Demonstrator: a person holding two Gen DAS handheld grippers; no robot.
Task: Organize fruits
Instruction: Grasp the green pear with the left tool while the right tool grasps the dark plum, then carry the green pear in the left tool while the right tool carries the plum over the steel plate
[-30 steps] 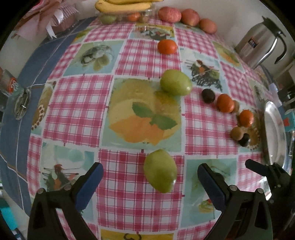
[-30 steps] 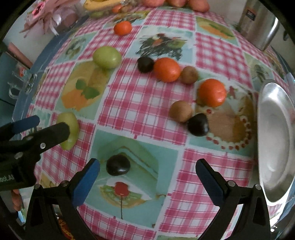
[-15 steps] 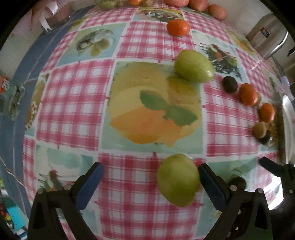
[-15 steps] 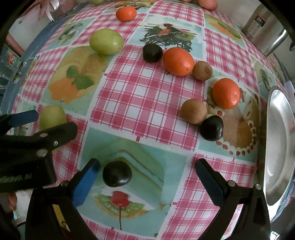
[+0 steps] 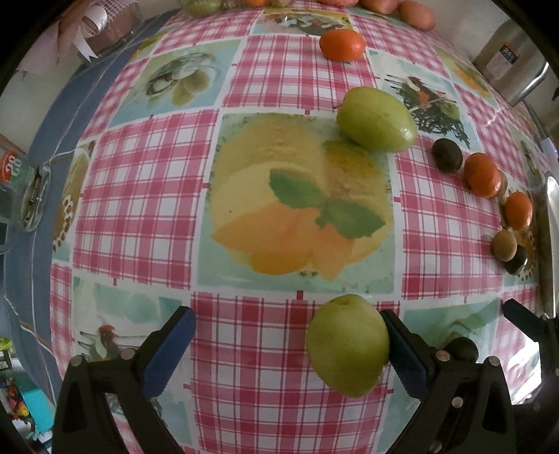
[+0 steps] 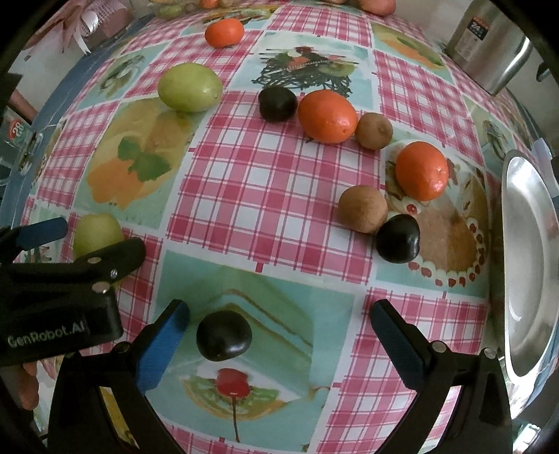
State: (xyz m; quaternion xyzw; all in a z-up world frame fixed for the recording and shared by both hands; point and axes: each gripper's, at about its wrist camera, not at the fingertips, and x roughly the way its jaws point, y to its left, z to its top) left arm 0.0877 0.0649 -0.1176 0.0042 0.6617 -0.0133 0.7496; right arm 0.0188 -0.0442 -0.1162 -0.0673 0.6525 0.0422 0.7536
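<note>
My left gripper [image 5: 288, 345] is open around a green fruit [image 5: 347, 344] that lies against its right finger [image 5: 401, 349]; it also shows in the right wrist view [image 6: 96, 232]. A second green fruit [image 5: 377, 118] lies farther on. My right gripper [image 6: 276, 335] is open around a dark plum [image 6: 223, 335] near its left finger. Oranges [image 6: 326, 115] [image 6: 421, 171], kiwis [image 6: 363, 209] and plums [image 6: 398, 237] lie on the checked tablecloth [image 6: 265, 188]. A steel plate [image 6: 527, 265] sits at the right.
A steel jug [image 6: 489, 42] stands at the back right. Another orange [image 6: 223, 32] lies at the back. More fruit [image 5: 415, 14] lines the far edge. A glass [image 5: 28, 195] sits at the left, by the blue table edge.
Both grippers have moved forward and lower. The green fruit now lies between the left fingers, against the right one. The dark plum now lies between the right fingers.
</note>
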